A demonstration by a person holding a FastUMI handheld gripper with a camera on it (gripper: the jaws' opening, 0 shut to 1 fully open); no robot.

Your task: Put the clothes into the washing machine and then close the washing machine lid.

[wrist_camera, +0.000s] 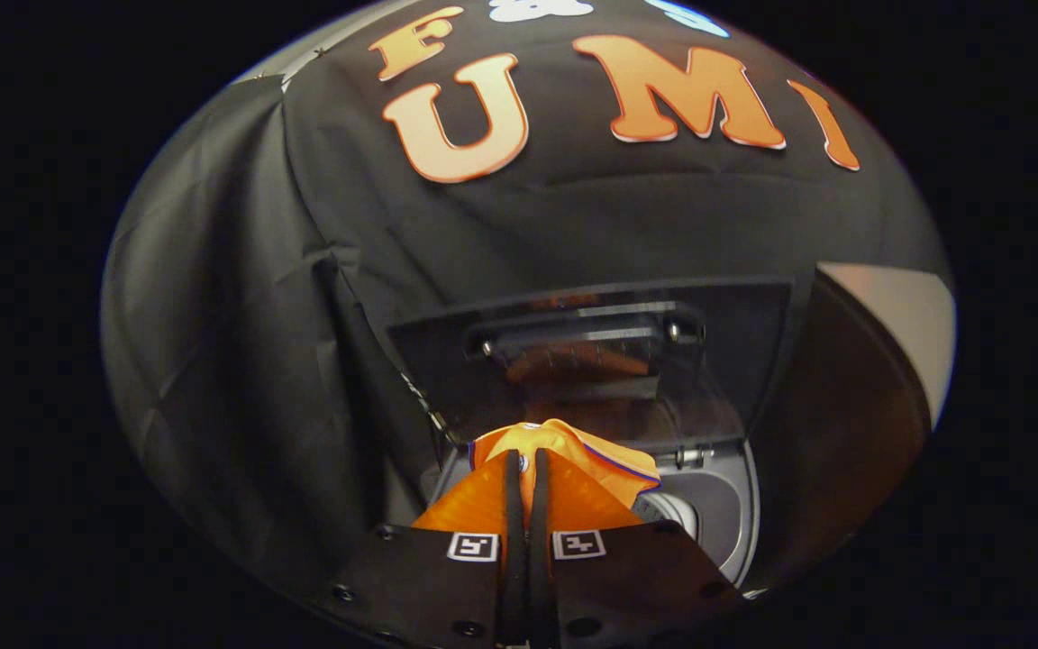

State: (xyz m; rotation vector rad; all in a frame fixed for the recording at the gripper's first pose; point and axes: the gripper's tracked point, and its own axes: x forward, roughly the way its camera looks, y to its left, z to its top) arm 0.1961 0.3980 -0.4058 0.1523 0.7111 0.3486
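Behind everything hangs the booth's black cloth wall [213, 297], creased and folded, with a pale panel [911, 324] showing past its far edge beside a dark brown surface. Against that cloth stands the washing machine lid [591, 361], raised upright on its hinge; it is dark and see-through, with a black handle bar [587, 335] across its upper part, and it mirrors a dull orange glow. Below the lid lies the grey top of the washing machine [722, 505], its round opening [668, 509] partly in sight just ahead of the fingers. An orange garment [573, 464] with a thin purple-and-white trim along its edge sits bunched over the near side of that opening, covering much of it; the cloth rises in a small hump and drapes down on both sides of the fingers. The gripper [526, 469] has its two fingers drawn close together with a fold of the orange garment pinched between them, so the cloth is held just above the machine's mouth. Two small square markers [526, 545] sit on the gripper's body.
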